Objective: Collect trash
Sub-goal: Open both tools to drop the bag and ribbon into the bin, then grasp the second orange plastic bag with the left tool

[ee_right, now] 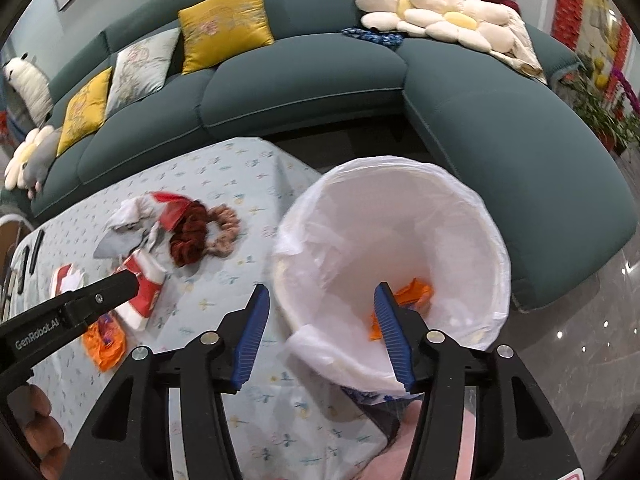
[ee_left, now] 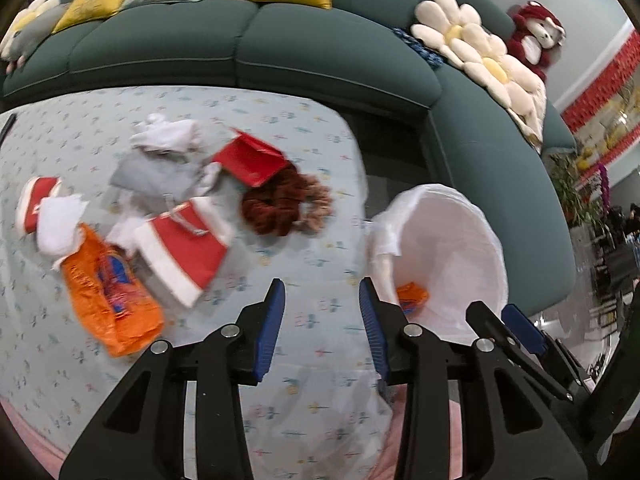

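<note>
The only legible lettering is "GenRobot.AI", printed in pale characters along the black arm of my left gripper [ee_right: 120, 286], seen from the right wrist view where that arm enters from the left edge. The orange snack wrapper [ee_left: 112, 292] on the table carries a blue printed patch, but its characters are too blurred to read in either view. The second orange wrapper [ee_right: 412, 298] inside the lined bin [ee_right: 496, 240] shows blue print likewise unreadable. The red-and-white packets [ee_left: 180, 252] bear no lettering I can make out.
</note>
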Motion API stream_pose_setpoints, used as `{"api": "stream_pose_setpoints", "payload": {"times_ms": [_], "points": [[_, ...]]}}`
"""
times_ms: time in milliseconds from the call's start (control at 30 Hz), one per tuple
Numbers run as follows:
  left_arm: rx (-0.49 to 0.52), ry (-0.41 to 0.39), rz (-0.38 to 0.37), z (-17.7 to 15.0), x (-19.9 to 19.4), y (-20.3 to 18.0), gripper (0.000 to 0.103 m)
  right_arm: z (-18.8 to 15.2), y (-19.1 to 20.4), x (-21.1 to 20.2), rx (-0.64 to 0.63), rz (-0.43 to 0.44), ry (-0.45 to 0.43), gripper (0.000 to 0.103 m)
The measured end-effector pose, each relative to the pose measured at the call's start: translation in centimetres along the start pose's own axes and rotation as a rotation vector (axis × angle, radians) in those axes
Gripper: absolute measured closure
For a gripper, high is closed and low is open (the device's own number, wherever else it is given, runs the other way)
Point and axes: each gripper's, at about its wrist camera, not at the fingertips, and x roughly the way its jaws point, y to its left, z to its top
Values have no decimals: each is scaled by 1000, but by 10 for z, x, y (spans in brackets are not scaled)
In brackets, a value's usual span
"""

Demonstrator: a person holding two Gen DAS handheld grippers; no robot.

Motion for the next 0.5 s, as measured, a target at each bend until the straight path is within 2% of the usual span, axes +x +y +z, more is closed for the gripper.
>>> {"api": "stream_pose_setpoints", "payload": {"times_ms": [133,200,467,500], "points": [[-40,-5,22,-2,-6,23,65,-6,21,0,-29,21,11,50],[-59,-9,33,-4,-9,35,60,-8,30,-1,-42,26,14,50],[-142,-16,104,-14,-20,91,53,-20,69,-1,-102,63,42,49],[-152,-15,114,-15,-20,98,50,-21,74,-1,-108,68,45,49]]}}
